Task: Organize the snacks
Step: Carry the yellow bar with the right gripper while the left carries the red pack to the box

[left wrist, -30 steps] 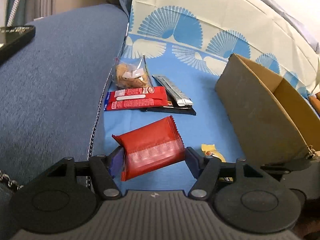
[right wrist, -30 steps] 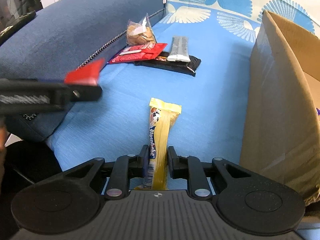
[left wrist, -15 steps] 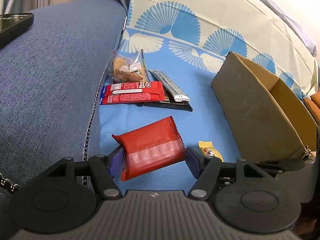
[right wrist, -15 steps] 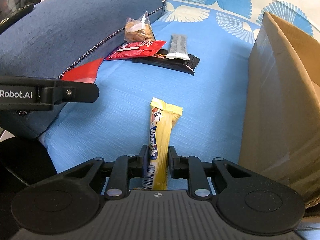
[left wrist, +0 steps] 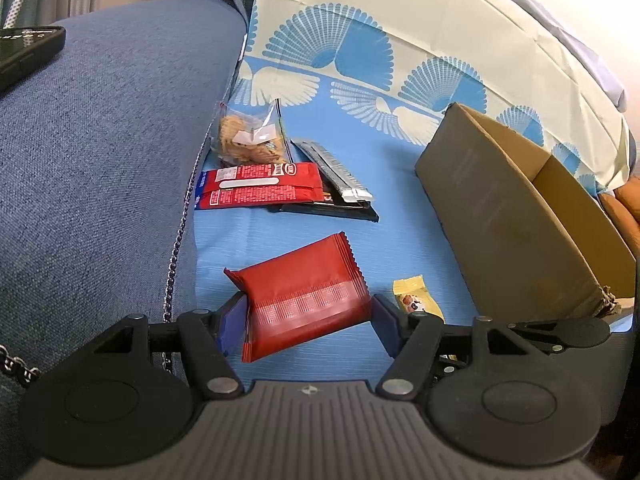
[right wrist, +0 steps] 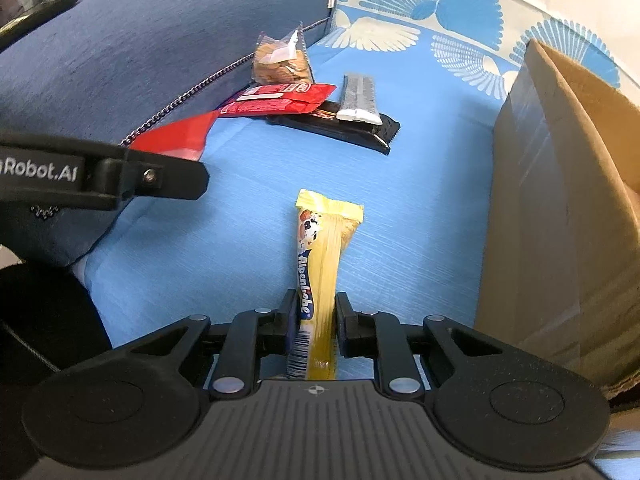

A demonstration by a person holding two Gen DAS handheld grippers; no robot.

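Note:
My left gripper is shut on a red snack packet and holds it above the blue sheet; the packet's corner also shows in the right wrist view. My right gripper is shut on a yellow Alpenliebe bar, whose tip shows in the left wrist view. An open cardboard box stands to the right, also in the right wrist view. On the sheet further ahead lie a red flat packet, a silver bar on a black packet, and a clear biscuit bag.
A dark blue sofa cushion with a zip chain rises on the left, with a black phone on it. A patterned blue and cream sheet covers the seat and back. The left gripper's body crosses the right wrist view.
Both grippers have moved forward and up a little with their snacks held. The left gripper has come further into the right wrist view. The pile and box have not moved.

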